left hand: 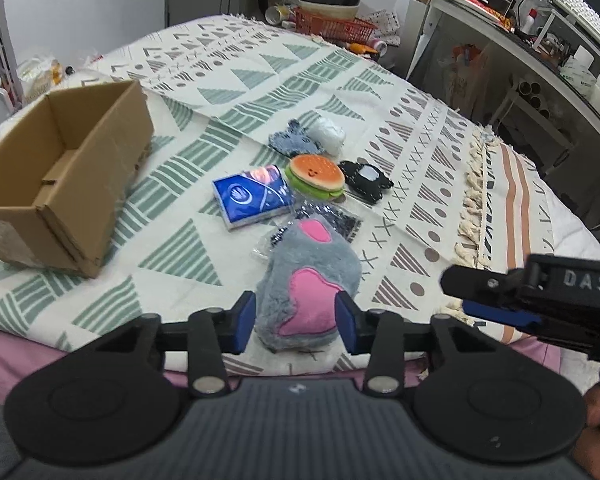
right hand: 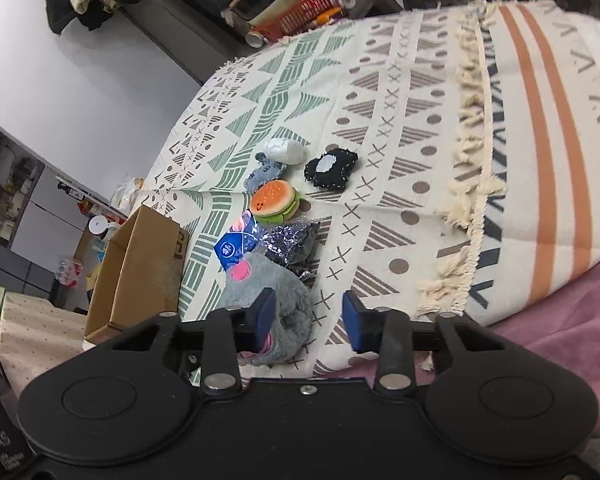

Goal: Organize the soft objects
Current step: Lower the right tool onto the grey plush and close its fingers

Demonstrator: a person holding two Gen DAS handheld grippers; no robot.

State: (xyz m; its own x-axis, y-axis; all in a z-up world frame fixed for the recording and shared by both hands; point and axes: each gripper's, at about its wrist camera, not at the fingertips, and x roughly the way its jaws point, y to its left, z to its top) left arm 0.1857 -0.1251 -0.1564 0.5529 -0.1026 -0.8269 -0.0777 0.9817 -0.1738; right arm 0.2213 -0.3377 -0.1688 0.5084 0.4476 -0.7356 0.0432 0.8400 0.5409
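Observation:
A grey furry plush with pink patches [left hand: 308, 276] lies on the patterned blanket at the near edge. My left gripper [left hand: 296, 322] straddles its near end, both blue pads against the fur. Beyond it lie a dark glittery packet [left hand: 332, 220], a blue tissue pack [left hand: 254, 196], a burger plush [left hand: 315, 176], a black felt piece [left hand: 366, 180], a blue-grey knit piece [left hand: 294, 142] and a white bundle [left hand: 326, 134]. My right gripper [right hand: 308, 320] hovers just right of the grey plush [right hand: 268, 280]. Its left finger overlaps the fur and its right pad is over bare blanket.
An open cardboard box [left hand: 60, 168] with nothing in it stands on the blanket, left of the pile. A fringe seam [left hand: 472, 200] runs down the blanket on the right. A red basket [left hand: 332, 26] and clutter sit past the far edge, and a desk [left hand: 540, 40] stands far right.

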